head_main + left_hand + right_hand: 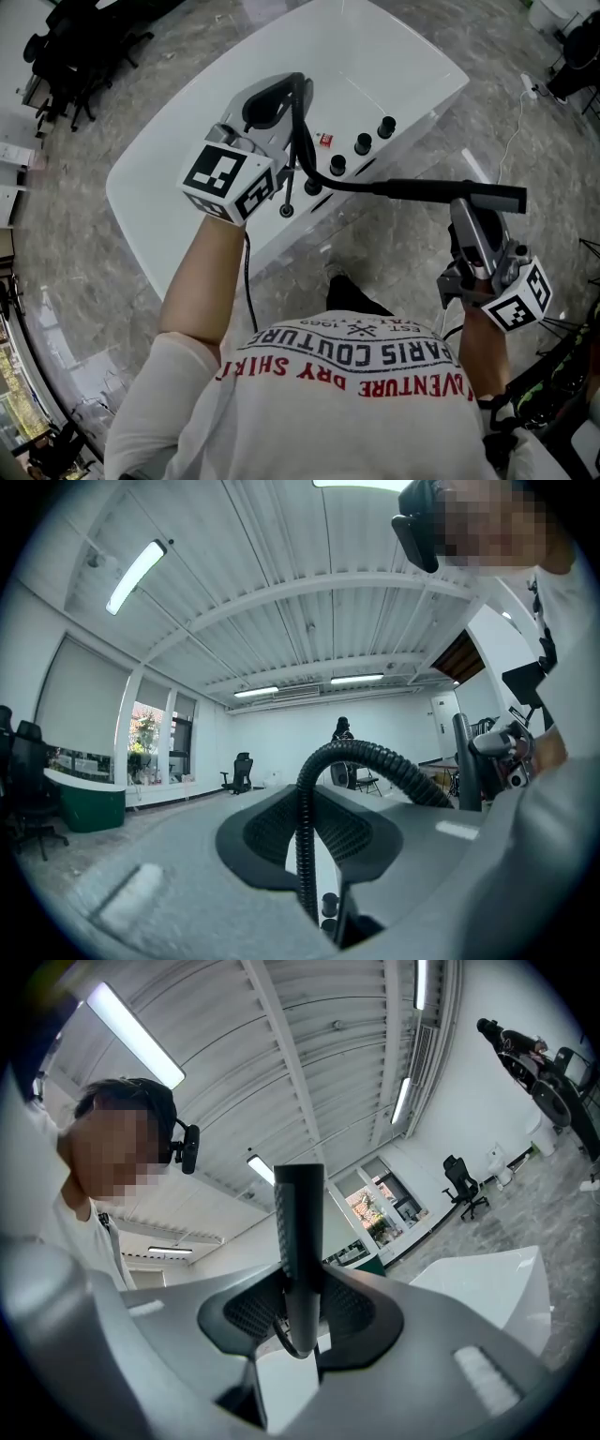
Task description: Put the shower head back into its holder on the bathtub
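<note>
The black hand shower (448, 191) lies level in front of the white bathtub (178, 164), and my right gripper (461, 206) is shut on its handle. In the right gripper view the handle (300, 1232) stands upright between the pads of the right gripper (300, 1321). My left gripper (286, 98), held over the tub's near rim, is shut on the black ribbed hose (302, 141). From there the hose runs down to a fitting on the rim (287, 210). In the left gripper view the hose (361, 754) arches up out of the left gripper (314, 855).
Three black knobs (363, 142) sit in a row on the tub's rim to the right of the hose. Office chairs (66, 47) stand at the far left. A white cable (514, 127) lies on the marble floor to the right. My foot (352, 292) is close to the tub.
</note>
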Tool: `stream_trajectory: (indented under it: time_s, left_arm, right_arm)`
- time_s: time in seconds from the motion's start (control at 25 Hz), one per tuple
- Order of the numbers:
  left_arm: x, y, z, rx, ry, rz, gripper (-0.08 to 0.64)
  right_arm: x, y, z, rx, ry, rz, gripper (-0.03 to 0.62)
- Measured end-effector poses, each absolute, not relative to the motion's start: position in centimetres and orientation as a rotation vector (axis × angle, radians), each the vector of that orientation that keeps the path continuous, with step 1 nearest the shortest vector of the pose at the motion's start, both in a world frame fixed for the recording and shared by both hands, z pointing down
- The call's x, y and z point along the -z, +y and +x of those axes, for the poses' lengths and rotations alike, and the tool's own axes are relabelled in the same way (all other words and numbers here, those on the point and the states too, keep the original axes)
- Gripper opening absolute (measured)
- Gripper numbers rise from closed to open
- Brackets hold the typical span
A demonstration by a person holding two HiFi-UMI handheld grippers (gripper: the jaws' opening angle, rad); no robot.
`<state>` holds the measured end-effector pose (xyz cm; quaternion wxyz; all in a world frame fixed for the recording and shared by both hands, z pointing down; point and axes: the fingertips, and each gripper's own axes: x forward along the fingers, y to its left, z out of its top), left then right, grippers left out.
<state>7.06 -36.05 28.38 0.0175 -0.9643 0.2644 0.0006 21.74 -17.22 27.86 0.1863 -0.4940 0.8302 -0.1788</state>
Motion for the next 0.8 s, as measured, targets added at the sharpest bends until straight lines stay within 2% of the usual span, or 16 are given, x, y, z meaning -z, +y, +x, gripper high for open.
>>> stream_trajectory:
  time_s: [0.8]
  left_arm:
    - [-36.8, -35.3, 0.9, 0.111, 1.044, -3.066, 0.052]
  right_arm:
    - [-30.7, -19.0, 18.6, 0.596, 2.415, -1.340, 0.127]
